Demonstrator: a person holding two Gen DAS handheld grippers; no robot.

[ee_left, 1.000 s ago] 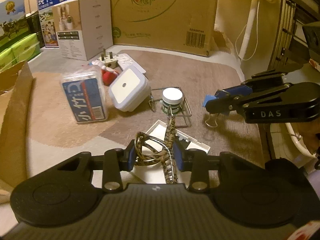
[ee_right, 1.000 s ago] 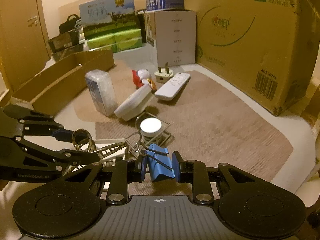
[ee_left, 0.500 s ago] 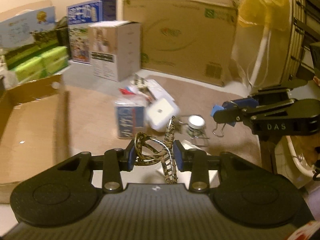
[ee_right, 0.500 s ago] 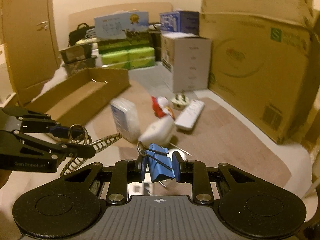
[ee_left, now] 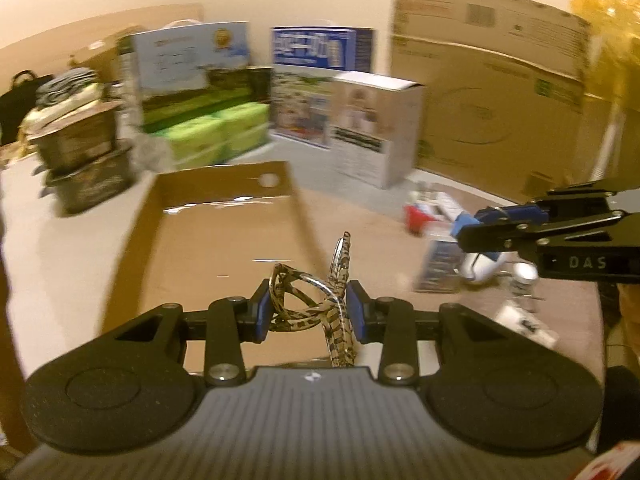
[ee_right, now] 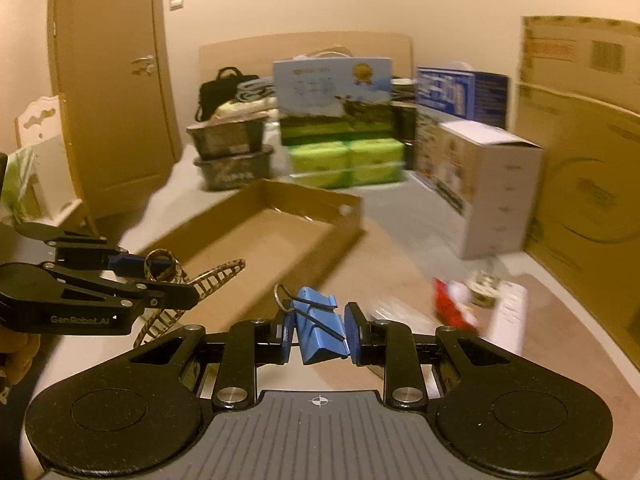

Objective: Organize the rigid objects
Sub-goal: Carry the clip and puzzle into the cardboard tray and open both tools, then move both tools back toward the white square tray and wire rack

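Currently the left gripper point(ee_left: 310, 312) pinches a leopard-print hair clip point(ee_left: 316, 300) above the open cardboard tray point(ee_left: 224, 224). Right gripper point(ee_right: 318, 334) jaws clamp a blue binder clip point(ee_right: 318, 332), held near the tray's edge.

Black hand-held gripper point(ee_left: 307, 312), blue pads point(ee_left: 262, 310), silver screws

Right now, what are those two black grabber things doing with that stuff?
A person is tidying up with a gripper in each hand. The left gripper has its jaws shut on a spotted hair clip. The right gripper has its jaws shut on a blue binder clip. Both are held in the air near an open cardboard tray. The tray looks like it has nothing in it yet. More small things lie on the mat.
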